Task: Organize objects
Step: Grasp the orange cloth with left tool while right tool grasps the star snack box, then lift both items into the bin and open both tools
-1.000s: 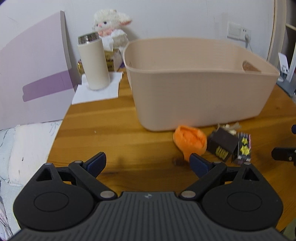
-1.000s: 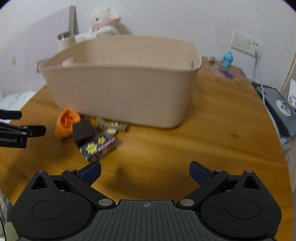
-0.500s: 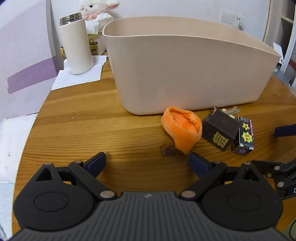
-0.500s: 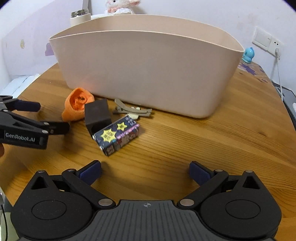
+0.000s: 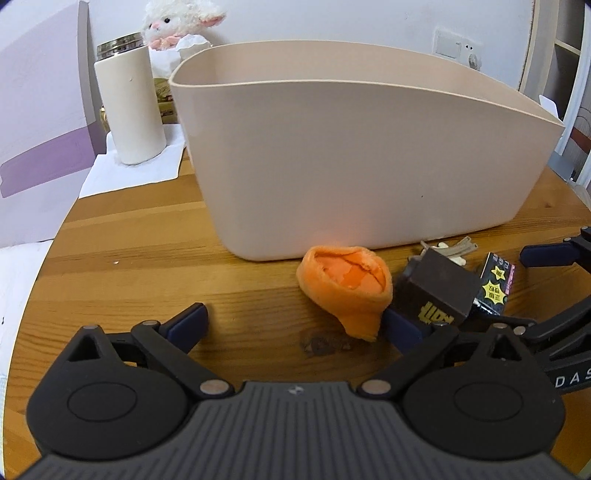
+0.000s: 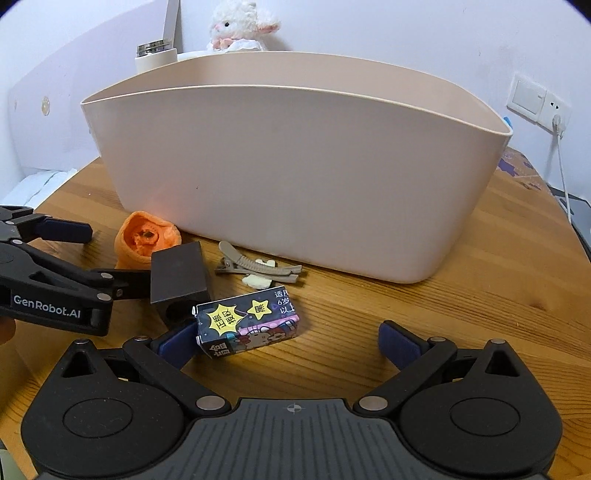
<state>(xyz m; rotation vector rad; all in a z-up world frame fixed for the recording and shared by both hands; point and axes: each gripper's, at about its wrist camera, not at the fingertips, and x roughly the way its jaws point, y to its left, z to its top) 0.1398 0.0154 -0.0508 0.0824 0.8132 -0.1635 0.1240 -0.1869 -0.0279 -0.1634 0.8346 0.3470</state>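
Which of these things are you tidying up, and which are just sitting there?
For tidying:
orange sock
dark box
starry card box
hair clip
beige bin, probably where they go

Just sitting there:
white flask
plush lamb
wall socket
wooden table

The place looked like a room in a home, likely a bedroom or child's room. A plush lamb sat against the plain white wall behind a cream thermos at the back left edge of a round wooden table. A wall socket with a plugged-in cable showed beyond the right edge.
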